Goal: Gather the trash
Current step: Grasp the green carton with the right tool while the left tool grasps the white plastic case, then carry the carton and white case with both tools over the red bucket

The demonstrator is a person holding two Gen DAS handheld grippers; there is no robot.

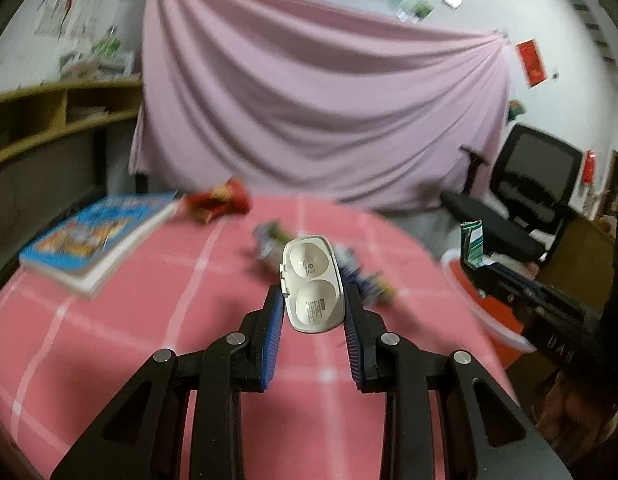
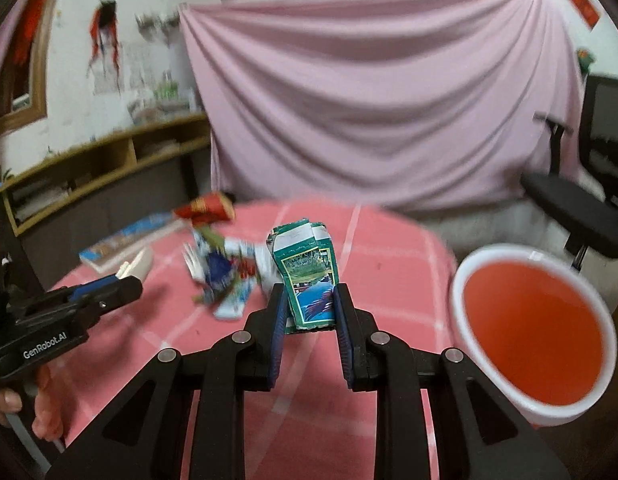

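Soft, even indoor light; both fisheye views bow at the edges, backgrounds smeared by motion blur.

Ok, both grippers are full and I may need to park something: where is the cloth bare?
Bare: the near tablecloth in front of the book, and the strip between the wrapper pile and the red bin. Crowded: mid-table at the wrapper pile, and the far edge by the red packet.

the bench wears a pink checked cloth. on it lie a book, a red wrapper beside it, and crumpled packets mid-bench.
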